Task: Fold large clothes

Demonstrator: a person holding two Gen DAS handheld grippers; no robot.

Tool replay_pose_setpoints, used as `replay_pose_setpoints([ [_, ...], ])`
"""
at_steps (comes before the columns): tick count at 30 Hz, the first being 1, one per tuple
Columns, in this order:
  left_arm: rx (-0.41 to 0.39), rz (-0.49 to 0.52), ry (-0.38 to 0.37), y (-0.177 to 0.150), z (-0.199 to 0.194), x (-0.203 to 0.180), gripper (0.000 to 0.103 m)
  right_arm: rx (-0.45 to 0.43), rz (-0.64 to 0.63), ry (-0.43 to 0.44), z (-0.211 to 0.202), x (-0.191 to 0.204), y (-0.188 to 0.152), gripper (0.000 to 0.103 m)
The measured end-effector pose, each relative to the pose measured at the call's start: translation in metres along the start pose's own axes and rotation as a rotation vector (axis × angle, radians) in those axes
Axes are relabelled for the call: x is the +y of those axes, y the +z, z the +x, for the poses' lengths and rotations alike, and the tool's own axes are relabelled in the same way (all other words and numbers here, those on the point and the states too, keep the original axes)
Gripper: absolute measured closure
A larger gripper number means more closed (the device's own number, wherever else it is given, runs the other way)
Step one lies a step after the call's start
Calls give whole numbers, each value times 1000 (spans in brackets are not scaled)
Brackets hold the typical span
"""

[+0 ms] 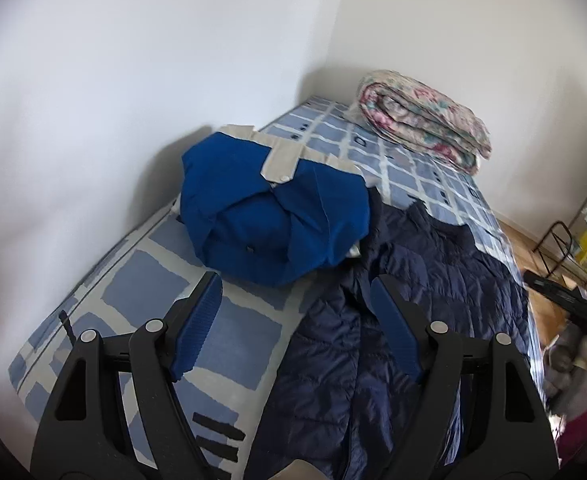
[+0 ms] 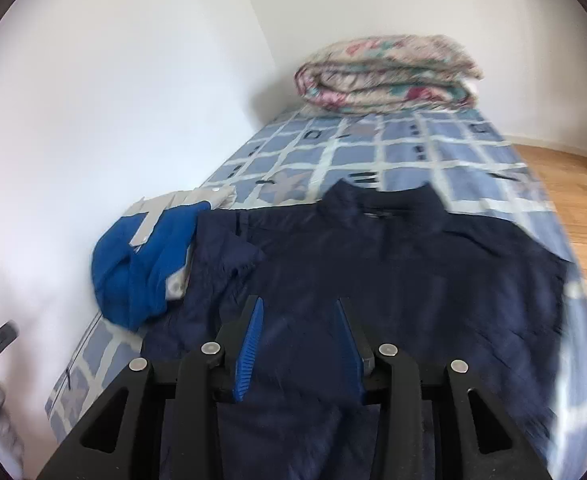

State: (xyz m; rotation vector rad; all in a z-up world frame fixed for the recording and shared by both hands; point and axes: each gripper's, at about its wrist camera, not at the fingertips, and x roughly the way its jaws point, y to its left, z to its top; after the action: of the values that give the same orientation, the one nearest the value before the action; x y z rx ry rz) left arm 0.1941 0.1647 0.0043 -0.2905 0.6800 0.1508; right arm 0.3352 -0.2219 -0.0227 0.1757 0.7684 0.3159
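Navy quilted jacket (image 2: 393,264) lies spread on the bed (image 2: 373,148), your left gripper (image 1: 295,304) and right gripper (image 2: 299,332) both fingers apart, empty; next, grasp a sleeve.

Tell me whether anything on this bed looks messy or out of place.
The bright blue garment with beige trim sits bunched in a rounded heap by the wall, overlapping the spread-out navy quilted jacket instead of lying flat or folded. The rolled floral quilt at the far end looks tidy.
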Motion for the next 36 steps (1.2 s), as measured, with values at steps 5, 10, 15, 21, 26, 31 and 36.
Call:
replay_pose_setpoints([
  [5,27,63,-3,-17,-7,6,24,-38,20,-65,-100,-21,-47,60],
  [10,119,117,-80,-48,-13,15,24,-129,46,-147,-189,-41,-98,50],
  [15,216,141,-149,-93,-18,29,24,-150,94,-219,-255,-69,-157,42],
  [21,394,64,-215,-168,-15,46,24,-17,172,-229,-276,-102,-221,42],
  [26,511,-20,-248,-207,-6,48,24,110,265,-185,-259,-128,-272,42],
  [31,564,-68,-242,-228,-1,52,24,166,334,-163,-248,-146,-313,42],
  [36,575,-129,-215,-242,1,61,24,222,402,-118,-235,-162,-332,41],
])
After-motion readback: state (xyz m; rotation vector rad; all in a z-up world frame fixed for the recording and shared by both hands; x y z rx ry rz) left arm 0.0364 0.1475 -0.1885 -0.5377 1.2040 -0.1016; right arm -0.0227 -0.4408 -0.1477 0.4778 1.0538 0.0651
